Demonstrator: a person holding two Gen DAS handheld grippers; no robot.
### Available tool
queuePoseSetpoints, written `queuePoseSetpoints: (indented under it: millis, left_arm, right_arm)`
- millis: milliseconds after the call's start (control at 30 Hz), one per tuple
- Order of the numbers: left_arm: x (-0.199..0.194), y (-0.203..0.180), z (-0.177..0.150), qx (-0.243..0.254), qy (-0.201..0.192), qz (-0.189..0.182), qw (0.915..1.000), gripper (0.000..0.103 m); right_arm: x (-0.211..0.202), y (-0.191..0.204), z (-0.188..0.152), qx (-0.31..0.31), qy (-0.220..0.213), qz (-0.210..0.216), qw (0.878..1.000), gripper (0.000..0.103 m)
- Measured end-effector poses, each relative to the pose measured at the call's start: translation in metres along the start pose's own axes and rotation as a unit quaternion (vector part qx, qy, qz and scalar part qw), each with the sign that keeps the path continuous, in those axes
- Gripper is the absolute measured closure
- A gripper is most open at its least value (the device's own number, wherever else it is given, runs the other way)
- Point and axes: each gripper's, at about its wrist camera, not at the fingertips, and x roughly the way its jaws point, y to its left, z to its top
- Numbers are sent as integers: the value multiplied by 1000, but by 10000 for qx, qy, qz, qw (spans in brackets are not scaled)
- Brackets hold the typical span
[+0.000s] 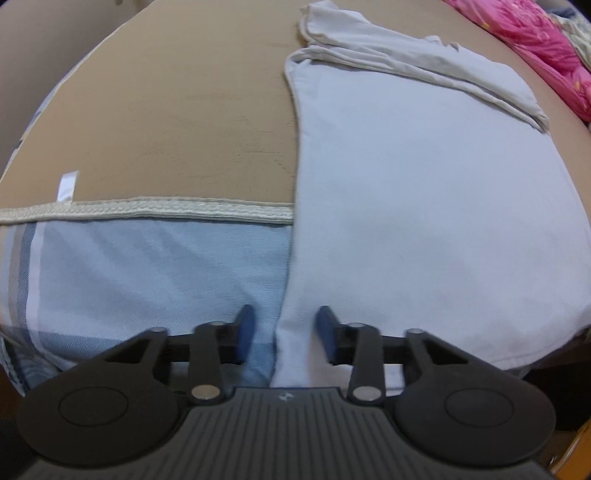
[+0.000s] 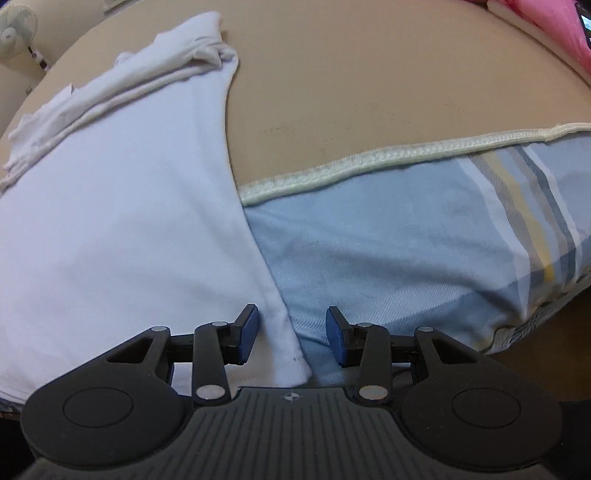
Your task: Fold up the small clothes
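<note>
A white garment lies flat on a tan mat, its sleeves folded across its far end. Its near hem hangs over the bed's front edge. My left gripper is open, its blue pads on either side of the garment's near left corner. In the right wrist view the same garment fills the left half. My right gripper is open, straddling the garment's near right corner, which lies between the pads.
The tan mat has a cream stitched border and lies on a light blue striped bedsheet. Pink fabric lies at the far right. A white standing fan stands beyond the bed.
</note>
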Motion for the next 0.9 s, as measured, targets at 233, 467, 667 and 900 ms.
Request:
queuePoseSetpoints:
  millis: [233,467,667,900]
  left_arm:
    - [-10,-6,1,141,-203,-234,9994,99]
    - [-77,-1,1,134,-1009,-837,9913,100]
    - [-132,12,-5,156,-1493,-1186,9815,101]
    - [-192,49,-39,-34,-1630,-1744,9711,101]
  right_arm:
    - [-6,12,-2,-318,-21,204,9993,98]
    - [-70,-8,10,292,-860,1307,9873,99]
    - [-129,-20,11,492,-1443,1887,9701,99]
    - [-184,-43,-13,660,-1759,2312,9546,100]
